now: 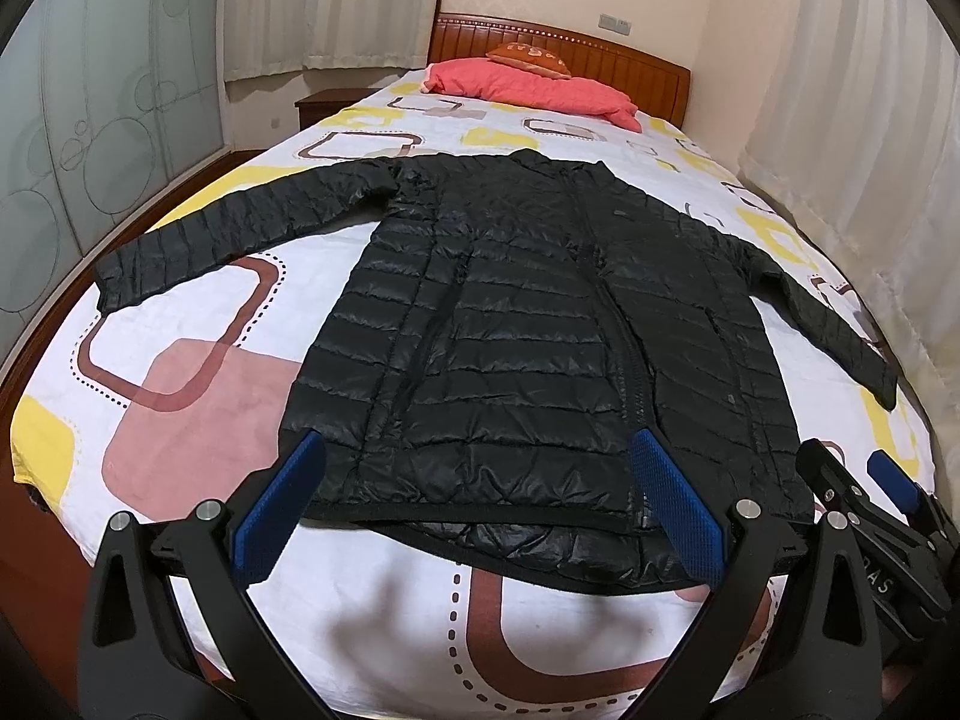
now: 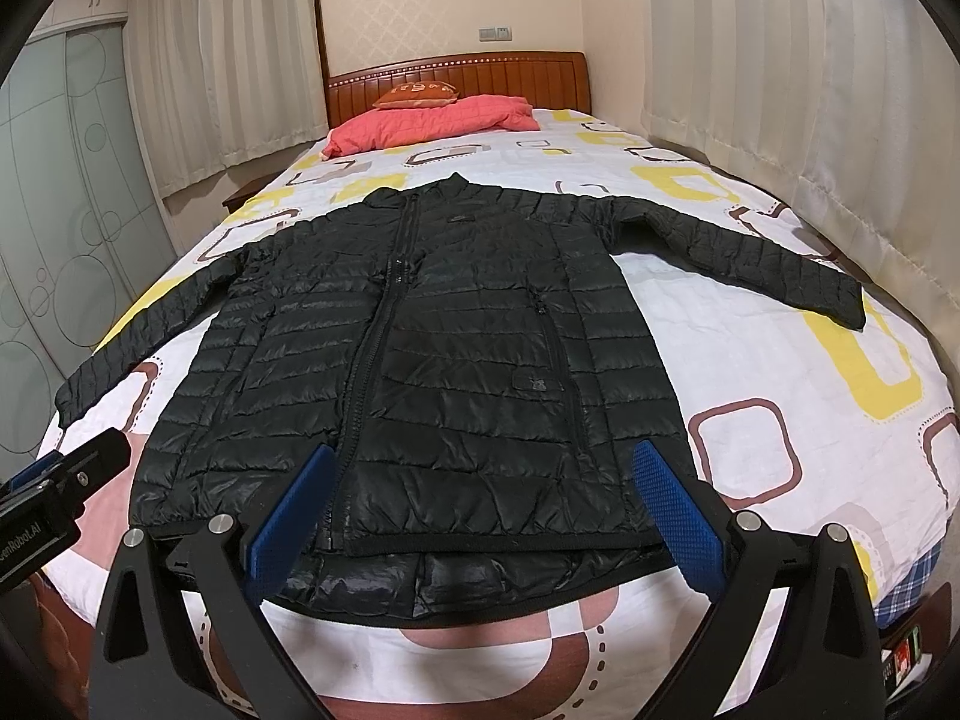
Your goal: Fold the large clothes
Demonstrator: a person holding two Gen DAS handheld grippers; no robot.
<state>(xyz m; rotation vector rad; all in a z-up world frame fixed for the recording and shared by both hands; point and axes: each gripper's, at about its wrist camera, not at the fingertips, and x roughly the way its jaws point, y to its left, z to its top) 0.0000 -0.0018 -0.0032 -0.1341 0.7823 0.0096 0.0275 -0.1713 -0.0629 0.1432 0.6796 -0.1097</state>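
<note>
**Puffer jacket spread flat on bed**

A black quilted puffer jacket (image 1: 516, 324) is laid front-up across the bed (image 1: 198, 324), sleeves spread, hem toward the foot edge. Left gripper (image 1: 474, 504) and right gripper (image 2: 474, 510) are held above the hem, jaws wide apart, nothing gripped.

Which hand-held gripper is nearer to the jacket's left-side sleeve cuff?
Left. The left hand-held gripper hovers over the hem nearer that sleeve cuff; the right hand-held gripper is farther right.

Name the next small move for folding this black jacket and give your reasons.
Probably bring the left gripper across to the left sleeve's cuff and close on it. The black jacket lies flat on the bed, zipped, sleeves spread wide; both grippers hover open and empty near the hem.
</note>
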